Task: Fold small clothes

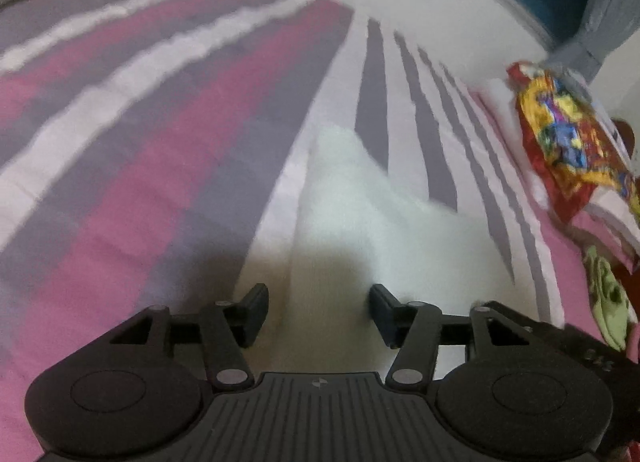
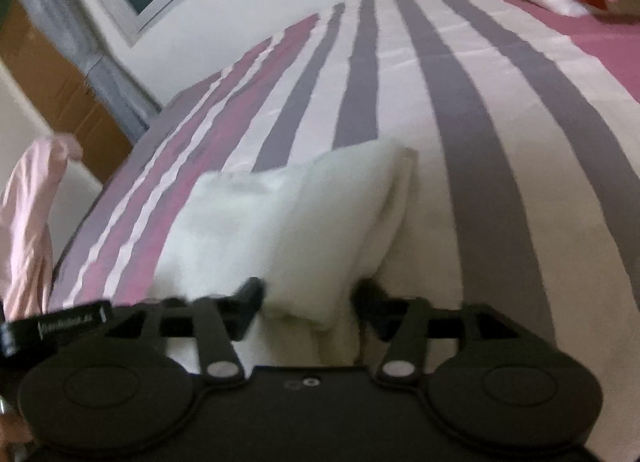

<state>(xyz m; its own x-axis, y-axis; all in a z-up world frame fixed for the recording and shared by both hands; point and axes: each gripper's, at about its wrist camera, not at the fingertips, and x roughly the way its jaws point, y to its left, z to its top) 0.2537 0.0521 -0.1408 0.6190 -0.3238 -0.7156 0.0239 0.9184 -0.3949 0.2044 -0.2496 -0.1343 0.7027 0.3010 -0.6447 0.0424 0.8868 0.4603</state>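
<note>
Both tongs apart over the white cloth (image 1: 360, 214) on the striped bedspread (image 1: 160, 142): left gripper (image 1: 318, 310), right gripper (image 2: 308, 302). Left view only: green garment (image 1: 608, 298) right of the cloth. Right view only: pink fabric (image 2: 28, 222) left of it.

The bedsheet (image 1: 168, 150) is striped pink, grey-purple and white. The small garment (image 2: 288, 222) on it is plain white. The cloth (image 1: 568, 138) at right is red, yellow and blue.

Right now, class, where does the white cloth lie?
The white cloth lies on the striped bedsheet, low and central in both wrist views, with its near edge between the open fingers of each gripper.
</note>
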